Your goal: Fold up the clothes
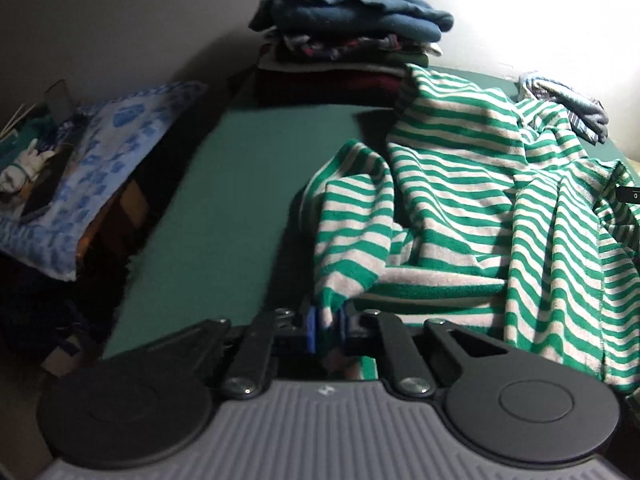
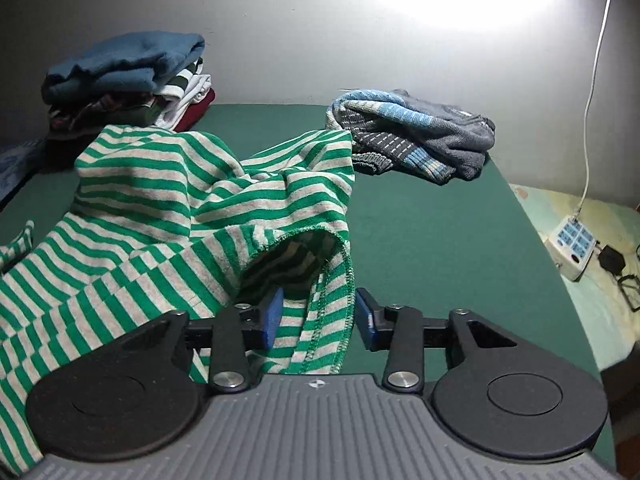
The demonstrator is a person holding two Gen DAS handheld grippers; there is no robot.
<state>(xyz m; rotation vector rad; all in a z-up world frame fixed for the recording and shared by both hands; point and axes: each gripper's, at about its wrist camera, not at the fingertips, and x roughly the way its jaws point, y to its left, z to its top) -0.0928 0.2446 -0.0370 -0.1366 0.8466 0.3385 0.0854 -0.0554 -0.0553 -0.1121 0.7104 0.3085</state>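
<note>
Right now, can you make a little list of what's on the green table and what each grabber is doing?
surface: green table
being folded: striped shirt, crumpled
left gripper: shut on a shirt edge
right gripper: open, shirt hem between its fingers
folded pile: far left corner, blue top on it
unfolded: grey-blue sweater, far right

**Hidden, cropped, unreadable**

Striped garment (image 1: 460, 200): runs off the right edge in the left wrist view and off the left edge in the right wrist view; full shape unknown. Folded stack (image 1: 348, 40): lower layers in shadow, individual pieces hard to separate. Clutter (image 1: 28, 160) at the left edge, left wrist view: too dark to identify. Right gripper (image 2: 320, 314): left pad partly buried under striped cloth.
</note>
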